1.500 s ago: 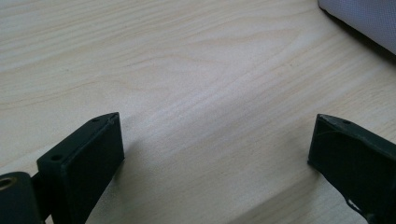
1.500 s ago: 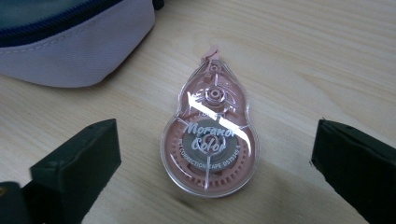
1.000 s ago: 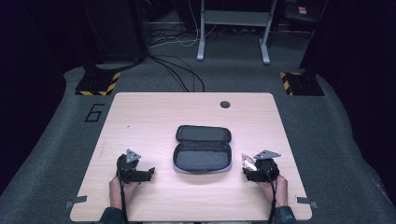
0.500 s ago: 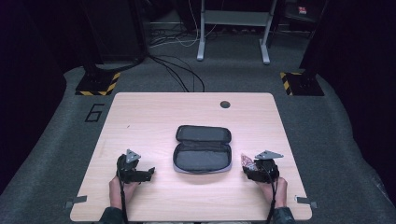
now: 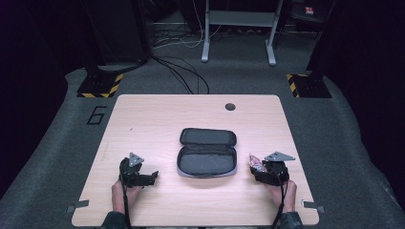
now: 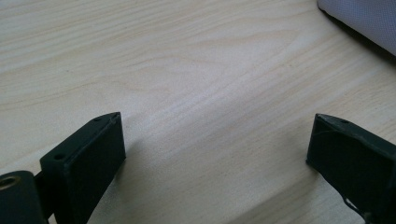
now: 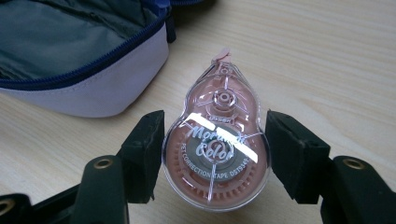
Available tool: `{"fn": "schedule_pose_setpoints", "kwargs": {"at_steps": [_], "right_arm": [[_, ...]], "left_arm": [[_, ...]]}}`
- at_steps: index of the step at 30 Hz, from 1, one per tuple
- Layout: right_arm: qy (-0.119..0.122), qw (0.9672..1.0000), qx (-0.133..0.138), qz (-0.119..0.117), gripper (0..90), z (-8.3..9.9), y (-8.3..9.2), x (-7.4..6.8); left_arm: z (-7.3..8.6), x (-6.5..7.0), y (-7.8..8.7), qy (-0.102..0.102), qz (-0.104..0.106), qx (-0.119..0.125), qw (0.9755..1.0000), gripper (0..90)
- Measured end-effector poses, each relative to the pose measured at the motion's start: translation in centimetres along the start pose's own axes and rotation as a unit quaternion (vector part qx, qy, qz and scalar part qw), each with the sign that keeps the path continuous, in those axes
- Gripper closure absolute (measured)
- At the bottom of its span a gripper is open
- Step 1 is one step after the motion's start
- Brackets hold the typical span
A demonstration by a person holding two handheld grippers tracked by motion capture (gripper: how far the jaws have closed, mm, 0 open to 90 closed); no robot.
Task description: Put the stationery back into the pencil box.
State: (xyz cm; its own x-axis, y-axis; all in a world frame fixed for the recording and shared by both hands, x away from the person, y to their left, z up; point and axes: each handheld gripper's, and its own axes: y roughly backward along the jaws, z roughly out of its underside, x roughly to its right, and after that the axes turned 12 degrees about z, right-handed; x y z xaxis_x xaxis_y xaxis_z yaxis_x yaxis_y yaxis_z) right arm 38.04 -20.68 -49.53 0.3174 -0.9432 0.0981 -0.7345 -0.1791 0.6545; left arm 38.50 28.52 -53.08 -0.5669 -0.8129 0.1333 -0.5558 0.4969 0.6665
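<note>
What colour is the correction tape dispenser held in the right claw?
Pink under a clear shell, correction tape dispenser; best seen in the right gripper view.

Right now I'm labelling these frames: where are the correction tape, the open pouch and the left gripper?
correction tape (image 7: pixel 215 156): right gripper view, on its clear round body.
open pouch (image 5: pixel 206 160): high view, on its grey lining.
left gripper (image 6: pixel 215 144): left gripper view, midway between its open jaws.
</note>
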Motion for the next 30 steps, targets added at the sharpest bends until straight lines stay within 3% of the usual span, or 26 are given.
{"fn": "schedule_pose_setpoints", "kwargs": {"at_steps": [18,30], "right_arm": [[0.011,0.9995,0.030,-0.005,39.3,-2.7,2.2,-0.4],[0.045,0.9979,0.041,-0.021,39.2,-5.4,2.7,-2.2]], "left_arm": [[0.0,0.0,0.0,0.000,0.000,0.000,1.0000,4.3],[0.0,0.0,0.0,0.000,0.000,0.000,1.0000,4.4]]}}
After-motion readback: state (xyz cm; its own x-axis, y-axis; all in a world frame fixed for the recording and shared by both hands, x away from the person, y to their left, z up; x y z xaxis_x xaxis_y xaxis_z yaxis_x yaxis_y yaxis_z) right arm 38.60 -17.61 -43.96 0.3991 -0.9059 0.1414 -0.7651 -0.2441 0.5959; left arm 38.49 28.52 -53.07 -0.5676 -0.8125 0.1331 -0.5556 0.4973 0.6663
